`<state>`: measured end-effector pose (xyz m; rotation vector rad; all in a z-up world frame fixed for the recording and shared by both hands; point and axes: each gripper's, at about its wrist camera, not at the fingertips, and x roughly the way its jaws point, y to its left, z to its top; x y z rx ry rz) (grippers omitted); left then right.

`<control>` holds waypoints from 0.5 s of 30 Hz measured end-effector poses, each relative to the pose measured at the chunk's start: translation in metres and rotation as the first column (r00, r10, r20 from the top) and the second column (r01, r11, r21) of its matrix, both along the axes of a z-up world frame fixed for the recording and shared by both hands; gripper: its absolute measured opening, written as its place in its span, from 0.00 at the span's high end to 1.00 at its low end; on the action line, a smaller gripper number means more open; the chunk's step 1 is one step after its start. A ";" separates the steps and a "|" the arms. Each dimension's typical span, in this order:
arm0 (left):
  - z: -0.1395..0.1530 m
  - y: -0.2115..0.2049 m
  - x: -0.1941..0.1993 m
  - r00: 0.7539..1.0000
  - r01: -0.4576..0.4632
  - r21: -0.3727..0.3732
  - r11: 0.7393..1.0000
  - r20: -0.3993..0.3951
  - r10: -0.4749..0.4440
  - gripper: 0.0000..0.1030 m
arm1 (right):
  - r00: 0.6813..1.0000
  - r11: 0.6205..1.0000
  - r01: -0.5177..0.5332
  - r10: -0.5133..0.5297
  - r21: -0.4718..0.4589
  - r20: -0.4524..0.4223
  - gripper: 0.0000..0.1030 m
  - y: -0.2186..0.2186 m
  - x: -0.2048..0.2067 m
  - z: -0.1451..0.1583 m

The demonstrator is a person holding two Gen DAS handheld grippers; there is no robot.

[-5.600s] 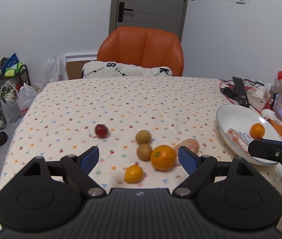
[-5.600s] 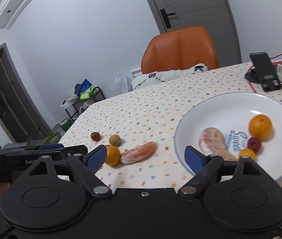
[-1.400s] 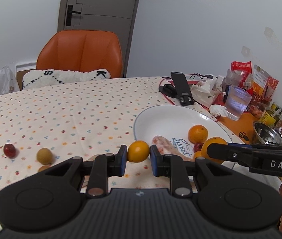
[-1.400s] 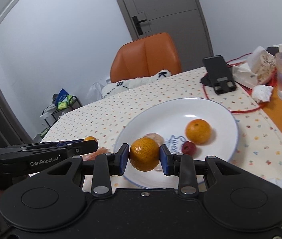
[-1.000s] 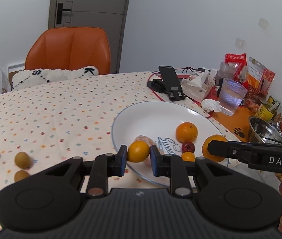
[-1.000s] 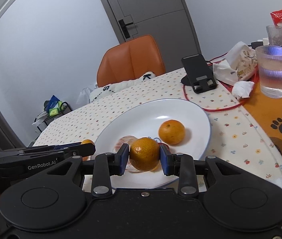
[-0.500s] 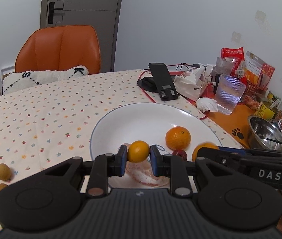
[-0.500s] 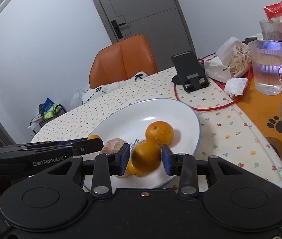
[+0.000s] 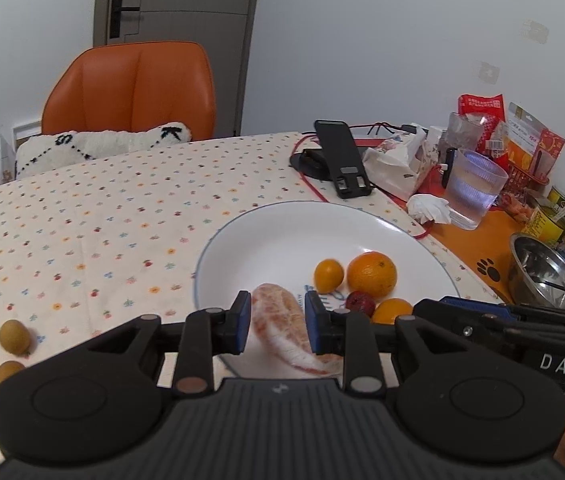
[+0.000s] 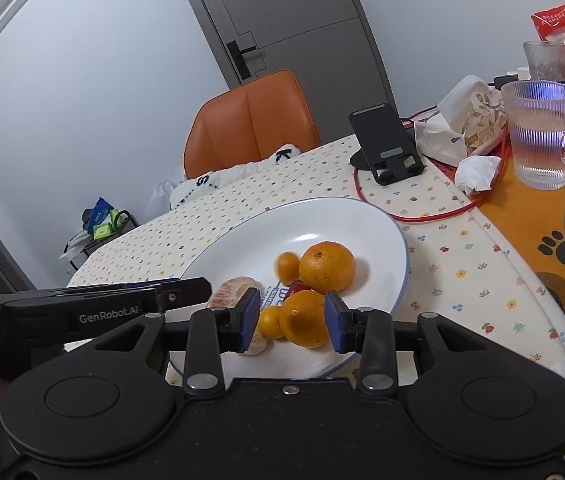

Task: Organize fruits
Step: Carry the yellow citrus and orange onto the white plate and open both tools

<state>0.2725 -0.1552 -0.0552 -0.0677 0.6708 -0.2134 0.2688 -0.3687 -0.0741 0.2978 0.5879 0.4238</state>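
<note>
Both my left tongs (image 9: 276,322) and right tongs (image 10: 293,316) hang part-open and empty over the plate (image 9: 282,228), and the small round fruits (image 9: 13,335) left on the table (image 9: 82,216) look light, firm and roll-prone, so I'd pinch each gently across its middle.

The room is evenly and softly lit, with only faint shadows under the fruit on the white plate (image 10: 382,236). A small glare patch sits on its glaze. Both fisheye views bend the walls and door, corners going black. One small orange (image 10: 287,266) is smeared by motion blur.
</note>
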 end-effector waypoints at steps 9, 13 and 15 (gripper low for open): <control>0.007 0.026 -0.011 0.997 -0.069 0.017 0.997 -0.019 0.069 0.49 | 0.999 0.998 0.031 -0.029 -0.063 0.032 0.44 0.013 -0.004 0.011; 0.012 0.038 -0.018 0.994 -0.111 0.042 0.993 -0.005 0.111 0.35 | 0.998 0.995 0.044 -0.039 -0.091 0.053 0.37 0.022 -0.007 0.016; 0.014 0.043 -0.021 0.992 -0.129 0.057 0.990 0.005 0.129 0.28 | 0.998 0.996 0.043 -0.039 -0.083 0.045 0.27 0.025 -0.007 0.018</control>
